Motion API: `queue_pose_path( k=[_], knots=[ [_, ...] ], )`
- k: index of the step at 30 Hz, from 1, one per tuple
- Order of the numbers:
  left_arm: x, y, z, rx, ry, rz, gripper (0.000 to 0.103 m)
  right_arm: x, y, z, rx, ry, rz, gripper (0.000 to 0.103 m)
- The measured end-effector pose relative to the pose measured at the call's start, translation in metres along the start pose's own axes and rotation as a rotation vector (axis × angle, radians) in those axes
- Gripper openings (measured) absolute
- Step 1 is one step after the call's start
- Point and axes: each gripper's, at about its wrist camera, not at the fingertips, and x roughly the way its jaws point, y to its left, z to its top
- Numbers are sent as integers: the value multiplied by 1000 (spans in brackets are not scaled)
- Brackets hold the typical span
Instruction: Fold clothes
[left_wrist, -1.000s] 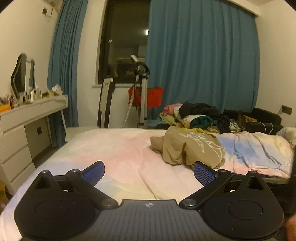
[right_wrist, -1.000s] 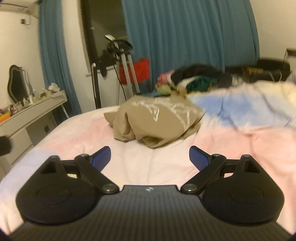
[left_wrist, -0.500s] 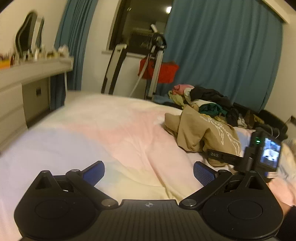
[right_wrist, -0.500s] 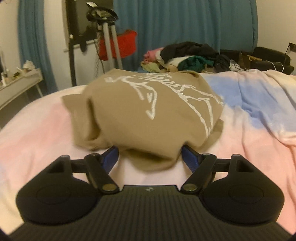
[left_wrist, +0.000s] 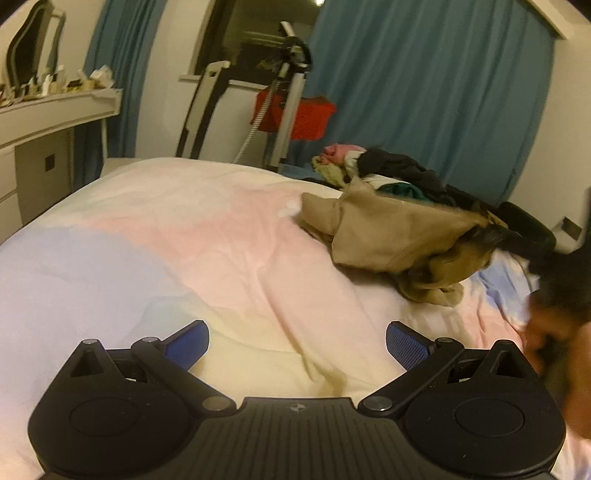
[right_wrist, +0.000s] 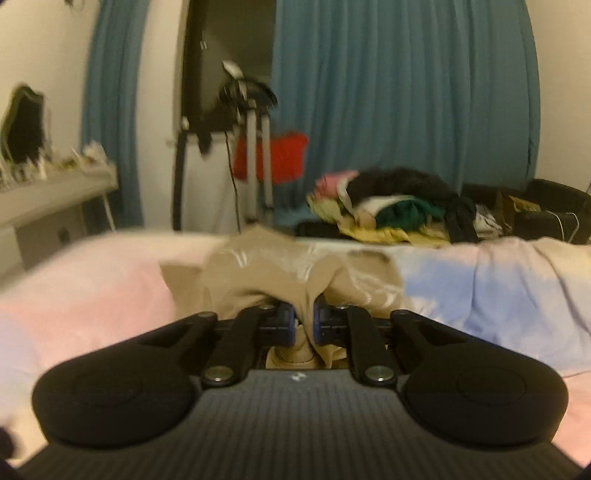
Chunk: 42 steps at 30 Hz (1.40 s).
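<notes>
between blue fingers (right_wrist: 286, 323), bunched tan cloth (right_wrist: 273, 277)

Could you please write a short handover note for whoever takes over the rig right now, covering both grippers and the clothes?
Right gripper: shut on a bunch of the tan sweatshirt, fabric pinched between its blue pads.
Left gripper: open, holds nothing, over the bare pastel bedspread, apart from the garment.
The tan sweatshirt lies crumpled on the bed, to the right of the left gripper's view.
A pile of other clothes sits beyond the bed, untouched.
Done: one grasp only. No fold is made.
Left: probably take a second hold with the left gripper, spread the sweatshirt flat, fold it, then the pile.
</notes>
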Motion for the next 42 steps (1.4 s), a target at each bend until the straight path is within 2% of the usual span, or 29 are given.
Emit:
queue_pose_path(
  k=[3,8,11,16,19,26,28,31,32,33,34,36,37,39,42],
  knots=[
    [-5,-14,-2,42,-3,-21,103,-48,-17,20,38,-50,47,11],
    [-25,-47,-9,168,-43,-106,103,-134,-35,40,85,-139,149,11],
    [-38,-70,-22,232,-3,-208,103,-184,-42,47,108,-201,213,11],
    [-45,-96,-47,222,90,-390,103,-232,-52,39,154,-256,266,11],
    [-36,-125,-63,322,100,-367,102,-235,-71,30,240,-234,265,11],
    [18,-186,-98,542,62,-223,93,-213,-122,9,453,-146,265,11],
    [31,-194,-107,560,57,-215,91,-208,-131,5,501,-132,277,11],
    [44,-210,-116,584,43,-217,89,-201,-132,-1,482,-113,253,11],
    [47,-214,-117,596,31,-196,80,-200,-131,-3,465,-107,239,11],
    [50,-216,-118,602,21,-160,66,-198,-131,-4,448,-102,225,11],
    [54,-215,-116,583,22,-131,60,-195,-131,-6,431,-96,209,11],
    [59,-199,-104,472,18,-126,42,-190,-133,-10,413,-76,183,11],
    [61,-189,-97,406,6,-123,36,-186,-134,-12,413,-61,174,12],
    [57,-174,-84,313,-14,-114,12,-178,-137,-15,416,-28,165,12],
    [47,-146,-63,185,-59,-113,5,-169,-138,-19,412,13,141,12]
  ],
)
